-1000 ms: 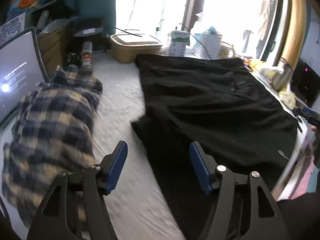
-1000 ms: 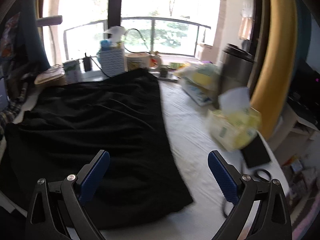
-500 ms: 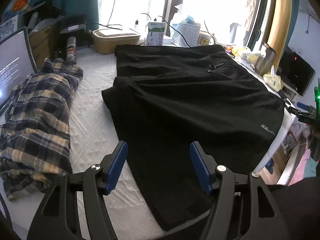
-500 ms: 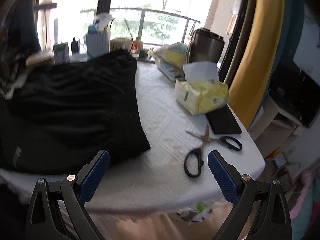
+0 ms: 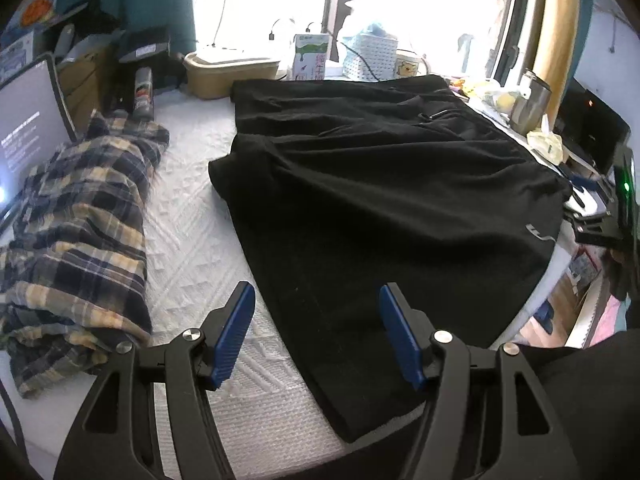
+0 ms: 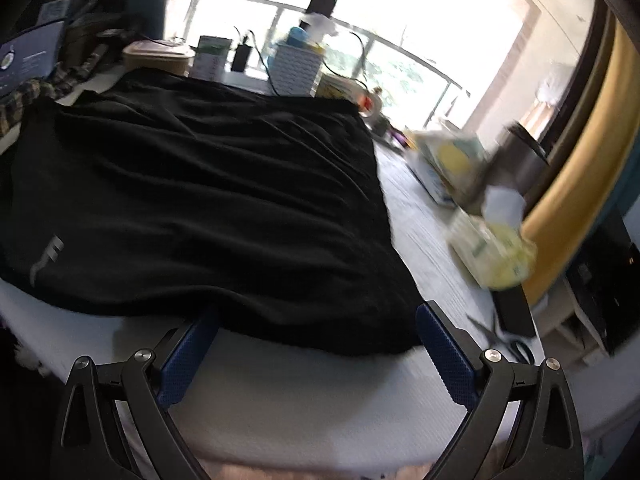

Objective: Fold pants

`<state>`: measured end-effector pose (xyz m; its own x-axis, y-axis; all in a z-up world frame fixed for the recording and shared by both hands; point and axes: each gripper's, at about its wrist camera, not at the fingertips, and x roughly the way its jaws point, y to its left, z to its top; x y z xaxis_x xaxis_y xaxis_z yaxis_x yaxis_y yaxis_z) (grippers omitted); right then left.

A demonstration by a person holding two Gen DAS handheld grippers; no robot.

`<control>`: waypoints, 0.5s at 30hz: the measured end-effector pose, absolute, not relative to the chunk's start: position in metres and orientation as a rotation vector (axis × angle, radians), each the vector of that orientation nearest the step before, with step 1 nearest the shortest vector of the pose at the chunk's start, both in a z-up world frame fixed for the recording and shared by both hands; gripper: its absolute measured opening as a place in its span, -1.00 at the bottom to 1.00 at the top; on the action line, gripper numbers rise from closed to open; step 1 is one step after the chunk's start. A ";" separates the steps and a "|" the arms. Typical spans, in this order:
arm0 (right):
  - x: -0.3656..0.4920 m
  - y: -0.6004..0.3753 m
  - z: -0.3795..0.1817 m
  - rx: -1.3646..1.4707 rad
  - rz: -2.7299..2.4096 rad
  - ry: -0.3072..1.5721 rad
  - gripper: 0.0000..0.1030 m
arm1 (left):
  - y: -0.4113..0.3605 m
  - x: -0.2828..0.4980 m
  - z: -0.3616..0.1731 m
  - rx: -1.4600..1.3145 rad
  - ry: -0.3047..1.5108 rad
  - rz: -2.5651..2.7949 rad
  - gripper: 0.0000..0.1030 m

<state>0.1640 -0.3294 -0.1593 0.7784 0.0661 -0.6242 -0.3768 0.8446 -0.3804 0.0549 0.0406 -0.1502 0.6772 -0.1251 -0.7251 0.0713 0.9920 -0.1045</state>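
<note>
Black pants (image 5: 380, 200) lie spread flat on white worktop (image 5: 188, 240). Left gripper (image 5: 316, 334) and right gripper (image 6: 316, 354) hover at near hem, jaws spread, holding nothing. Pre-grasp step; next, pinch hem corners to fold.

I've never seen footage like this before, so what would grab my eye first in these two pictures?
First, the big black pants spread flat across the white textured table cover, filling the middle of both views. Next, the open left gripper and open right gripper with blue pads, each poised at the near edge of the pants, holding nothing. To the left lies a crumpled navy-and-yellow plaid shirt.
</note>
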 end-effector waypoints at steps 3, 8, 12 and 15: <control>0.168 -0.326 -0.154 -0.505 0.255 0.625 0.93 | 0.037 0.047 -0.148 -0.045 0.809 -0.150 0.26; 0.175 -0.331 -0.145 -0.462 0.236 0.641 0.93 | 0.028 0.030 -0.155 -0.012 0.835 -0.247 0.26; 0.185 -0.331 -0.143 -0.431 0.234 0.667 0.93 | 0.019 0.027 -0.156 0.038 0.828 -0.264 0.26; 0.196 -0.328 -0.138 -0.395 0.235 0.683 0.93 | 0.005 0.025 -0.150 0.077 0.797 -0.302 0.26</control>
